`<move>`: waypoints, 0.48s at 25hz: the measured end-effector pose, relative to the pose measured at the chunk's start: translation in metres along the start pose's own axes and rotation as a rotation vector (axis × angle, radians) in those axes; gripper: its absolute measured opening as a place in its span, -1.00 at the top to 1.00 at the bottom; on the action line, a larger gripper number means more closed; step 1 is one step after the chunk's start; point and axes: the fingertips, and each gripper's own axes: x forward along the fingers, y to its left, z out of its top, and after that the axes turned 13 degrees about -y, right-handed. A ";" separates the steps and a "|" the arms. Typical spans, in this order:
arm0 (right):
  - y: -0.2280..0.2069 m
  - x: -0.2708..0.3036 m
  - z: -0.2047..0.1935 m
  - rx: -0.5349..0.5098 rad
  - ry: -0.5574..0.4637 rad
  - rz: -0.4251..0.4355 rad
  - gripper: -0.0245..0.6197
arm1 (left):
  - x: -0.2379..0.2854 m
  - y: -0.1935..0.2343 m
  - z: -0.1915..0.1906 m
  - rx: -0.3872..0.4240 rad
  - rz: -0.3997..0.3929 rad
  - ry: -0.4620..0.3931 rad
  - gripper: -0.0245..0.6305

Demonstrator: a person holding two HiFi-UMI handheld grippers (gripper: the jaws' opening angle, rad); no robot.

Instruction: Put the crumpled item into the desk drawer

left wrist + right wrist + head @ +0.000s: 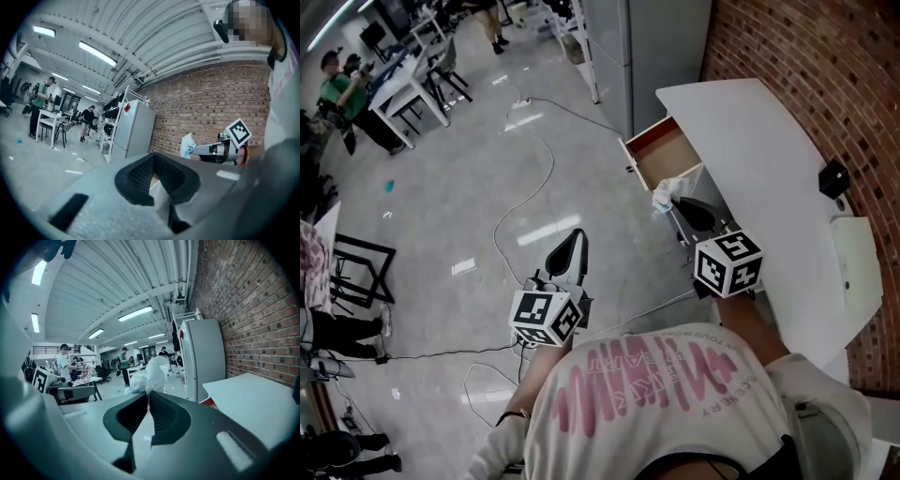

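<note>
Firmly pinched in the right gripper [146,398], jaws clamped nearly together, the crumpled white item [153,372] sticks out past the tips, held in the air by the near side of the open drawer [659,153] at the front edge of the white desk [764,159]. Off the desk and over the glossy grey floor [478,187], the left gripper [153,158] has its jaws together on nothing. A brick wall [787,56] backs the desk, and a grey cabinet [661,42] stands beyond its far end
</note>
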 end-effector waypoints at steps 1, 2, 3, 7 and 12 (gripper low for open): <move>0.001 0.007 0.001 -0.001 -0.005 -0.001 0.83 | 0.002 0.006 0.002 0.002 -0.001 -0.003 0.91; 0.002 0.013 0.002 -0.004 -0.010 -0.002 0.83 | 0.004 0.013 0.005 0.004 -0.001 -0.006 0.91; 0.003 0.019 0.003 -0.008 -0.014 -0.002 0.83 | 0.005 0.019 0.007 0.006 -0.001 -0.010 0.91; 0.008 0.036 -0.001 -0.009 -0.019 -0.010 0.83 | 0.007 0.039 0.009 0.009 -0.003 -0.015 0.91; 0.012 0.049 -0.011 -0.013 -0.011 -0.012 0.83 | 0.005 0.056 0.006 0.001 0.005 -0.016 0.91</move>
